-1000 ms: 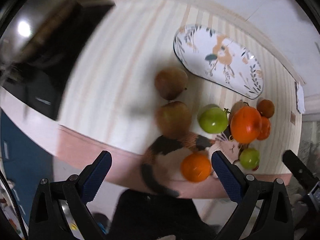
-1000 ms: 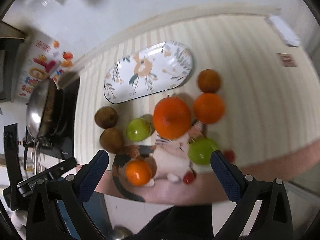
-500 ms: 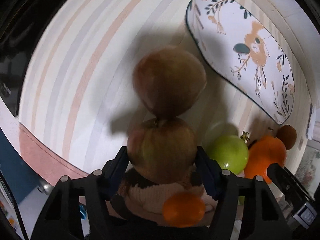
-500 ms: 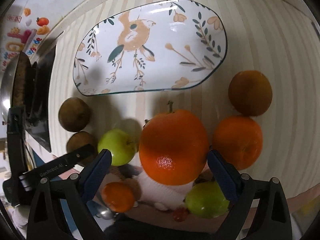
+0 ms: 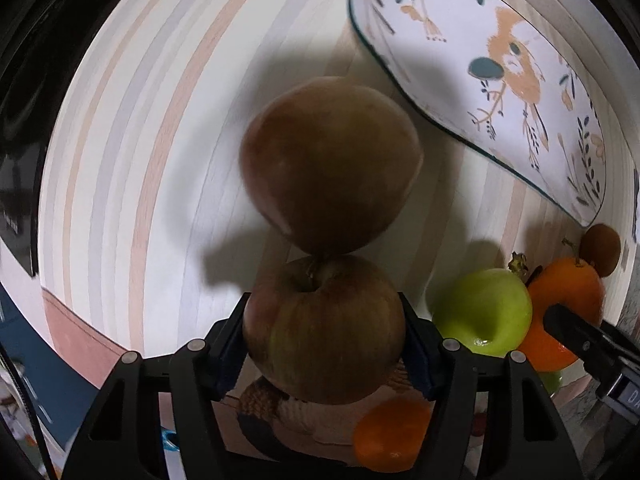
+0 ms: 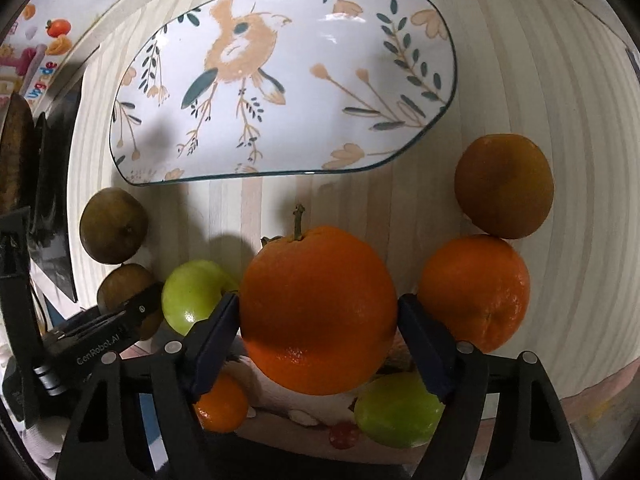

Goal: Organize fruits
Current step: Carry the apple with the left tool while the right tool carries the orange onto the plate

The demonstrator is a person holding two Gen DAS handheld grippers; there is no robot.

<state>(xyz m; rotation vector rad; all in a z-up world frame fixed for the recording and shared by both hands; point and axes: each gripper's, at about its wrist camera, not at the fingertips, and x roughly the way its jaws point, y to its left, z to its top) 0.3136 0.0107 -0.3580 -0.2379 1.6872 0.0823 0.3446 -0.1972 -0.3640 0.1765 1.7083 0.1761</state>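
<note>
Brown apple (image 5: 324,336) sits clamped between the left gripper (image 5: 324,344) pads.

You see a white plate (image 6: 304,80) painted with an orange bird and teal leaves, a cream cloth (image 5: 132,152) striped pink and grey, two brown-red apples (image 5: 332,164), green apples (image 6: 194,296), bright oranges (image 6: 318,312) and one dull brownish orange (image 6: 504,186).

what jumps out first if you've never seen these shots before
The big orange fills the middle of the right wrist view, sitting between the jaws of the right tool, which are closing on it. In the left view, the left tool is clamped on a brownish apple, with a second apple touching it just beyond. Behind the fruit lies an empty oval plate painted with a bird.
</note>
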